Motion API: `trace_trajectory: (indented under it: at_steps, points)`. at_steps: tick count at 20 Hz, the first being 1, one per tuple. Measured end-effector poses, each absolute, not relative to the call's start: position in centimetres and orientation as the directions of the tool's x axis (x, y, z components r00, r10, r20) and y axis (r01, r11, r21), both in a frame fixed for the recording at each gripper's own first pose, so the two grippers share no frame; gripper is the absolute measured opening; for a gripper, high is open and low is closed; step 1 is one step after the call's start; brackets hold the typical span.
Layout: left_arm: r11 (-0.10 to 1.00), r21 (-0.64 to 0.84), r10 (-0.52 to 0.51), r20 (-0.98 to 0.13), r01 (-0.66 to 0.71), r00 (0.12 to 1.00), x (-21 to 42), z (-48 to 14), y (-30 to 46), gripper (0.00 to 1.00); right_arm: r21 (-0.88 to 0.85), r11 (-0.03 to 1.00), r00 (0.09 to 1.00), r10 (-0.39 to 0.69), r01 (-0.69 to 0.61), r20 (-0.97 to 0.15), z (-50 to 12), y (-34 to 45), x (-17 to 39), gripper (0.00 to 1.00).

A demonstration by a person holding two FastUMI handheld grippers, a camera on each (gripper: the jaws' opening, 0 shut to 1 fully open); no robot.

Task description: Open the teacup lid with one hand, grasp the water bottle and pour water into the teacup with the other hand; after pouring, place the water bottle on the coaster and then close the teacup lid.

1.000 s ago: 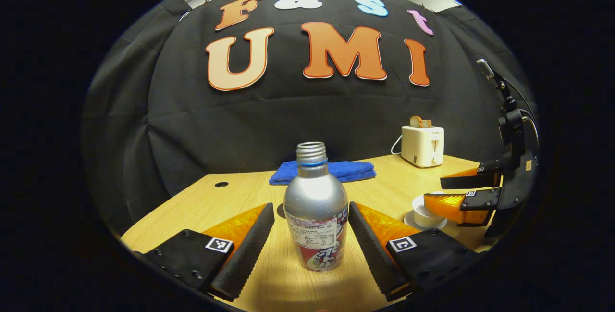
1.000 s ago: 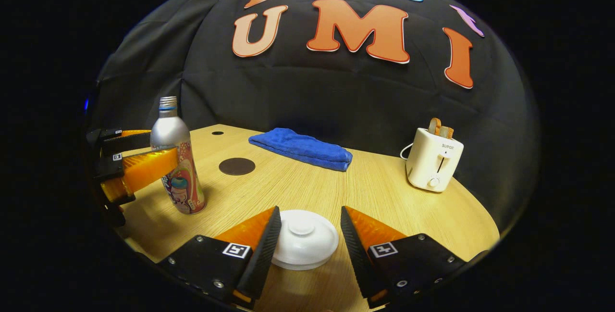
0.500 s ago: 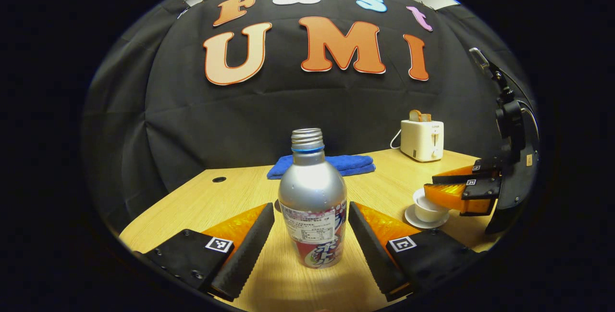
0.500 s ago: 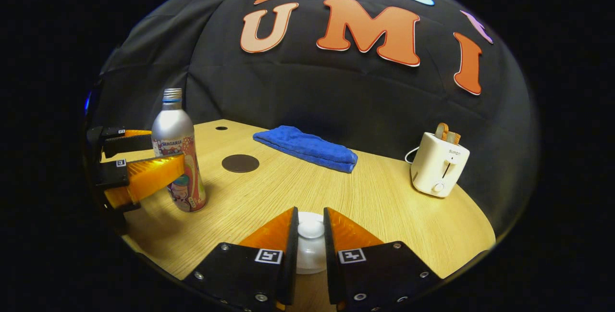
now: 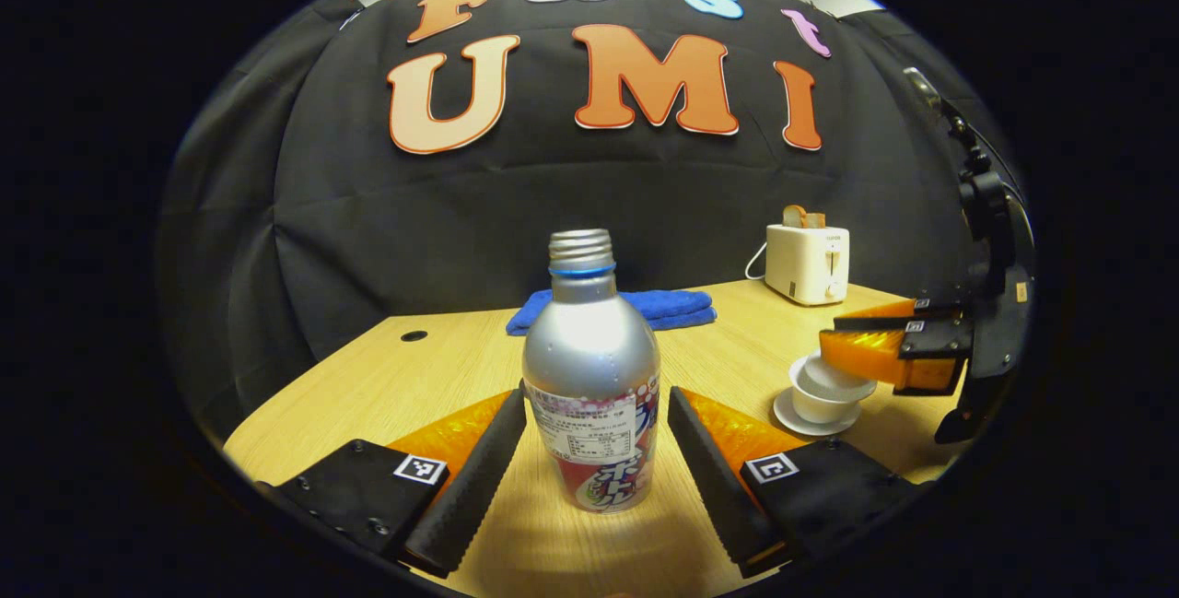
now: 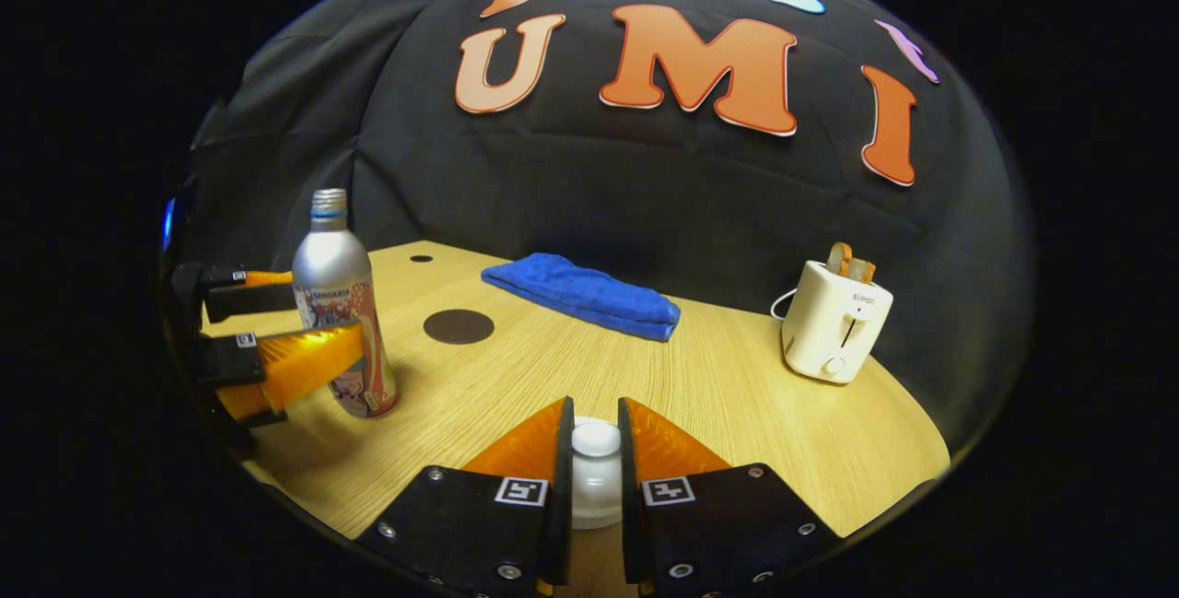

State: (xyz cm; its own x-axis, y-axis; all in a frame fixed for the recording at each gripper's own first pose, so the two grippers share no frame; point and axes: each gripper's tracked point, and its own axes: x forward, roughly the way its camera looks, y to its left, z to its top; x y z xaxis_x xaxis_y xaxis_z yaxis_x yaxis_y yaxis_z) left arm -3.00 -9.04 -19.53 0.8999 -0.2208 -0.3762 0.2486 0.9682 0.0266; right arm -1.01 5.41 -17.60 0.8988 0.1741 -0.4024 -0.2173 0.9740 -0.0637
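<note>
Two grippers: our right gripper (image 6: 594, 451) clamps the white ceramic lid (image 6: 595, 474), which may slip; our left gripper (image 5: 589, 451), unclenched, straddles the silver aluminium bottle (image 5: 592, 386).

A: Non-task items on the light wooden table (image 6: 737, 395)?

B: Folded blue cloth towel (image 6: 582, 294) at the table's back edge; white plastic two-slot toaster (image 6: 834, 322) at its far right, toast in the slots.

A: Anything else?

B: Small dark round hole (image 5: 414, 336) in the table's back left corner.
</note>
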Motion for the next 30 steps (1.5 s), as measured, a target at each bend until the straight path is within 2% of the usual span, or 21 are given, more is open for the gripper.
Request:
trace_trajectory:
  at_steps: [2,3,4,5,6,12,14,15,18,19,22,26,29,30]
  points:
    - [0.97,0.015,-0.218,-0.396,0.244,0.892,-3.0,-20.3,-9.1,0.97,-0.074,0.976,0.909,0.161,-0.204,-0.386,-16.8,4.8,-1.0,0.23]
    - [0.971,0.007,-0.214,-0.409,0.238,0.887,-3.0,-20.7,-9.0,1.0,-0.077,0.977,0.912,0.156,-0.199,-0.378,-16.3,4.4,-1.0,0.23]
    - [0.972,-0.003,-0.215,-0.426,0.236,0.879,-3.1,-21.2,-9.1,1.0,-0.08,0.978,0.917,0.15,-0.193,-0.37,-15.8,4.0,-1.1,0.19]
    - [0.973,-0.012,-0.212,-0.443,0.231,0.871,-3.2,-21.7,-9.1,0.97,-0.083,0.979,0.921,0.145,-0.187,-0.363,-15.4,3.7,-1.2,0.23]
    - [0.975,-0.015,-0.203,-0.465,0.222,0.862,-3.4,-22.1,-8.9,1.0,-0.087,0.98,0.925,0.137,-0.178,-0.355,-15.2,3.3,-1.1,0.23]
    - [0.974,-0.009,-0.2,-0.507,0.227,0.839,-3.6,-22.9,-9.0,1.0,-0.093,0.987,0.939,0.093,-0.131,-0.33,-13.8,1.1,-1.2,0.23]
    - [0.976,-0.011,-0.194,-0.507,0.219,0.84,-3.5,-23.0,-8.9,0.86,-0.092,0.989,0.942,0.081,-0.117,-0.325,-13.4,0.4,-1.2,0.23]
    - [0.976,-0.009,-0.192,-0.507,0.218,0.84,-3.5,-23.0,-8.9,0.89,-0.093,0.989,0.943,0.078,-0.114,-0.324,-13.5,0.2,-1.3,0.23]
    - [0.979,0.006,-0.173,-0.494,0.202,0.852,-3.0,-22.7,-8.5,0.87,-0.106,0.99,0.946,0.058,-0.097,-0.32,-13.5,-0.8,-1.7,0.23]
    - [0.98,0.021,-0.163,-0.483,0.197,0.86,-2.6,-22.3,-8.4,0.83,-0.111,0.989,0.947,0.054,-0.093,-0.317,-13.6,-1.1,-1.8,0.23]
    - [0.972,0.103,-0.142,-0.451,0.209,0.881,-1.7,-20.7,-7.8,0.89,-0.111,0.991,0.95,0.038,-0.076,-0.31,-13.0,-1.9,-1.8,0.23]
    - [0.944,0.227,-0.129,-0.41,0.238,0.903,-0.7,-18.7,-8.1,0.82,-0.11,0.993,0.954,0.013,-0.048,-0.298,-12.5,-3.4,-2.3,0.23]
    - [0.899,0.339,-0.137,-0.386,0.279,0.912,-0.2,-17.8,-9.0,0.82,-0.109,0.994,0.957,-0.009,-0.024,-0.29,-12.2,-4.6,-2.7,0.23]
    - [0.876,0.388,-0.136,-0.375,0.288,0.917,-0.2,-17.5,-9.3,0.86,-0.109,0.994,0.957,-0.015,-0.017,-0.289,-12.1,-5.0,-2.8,0.23]
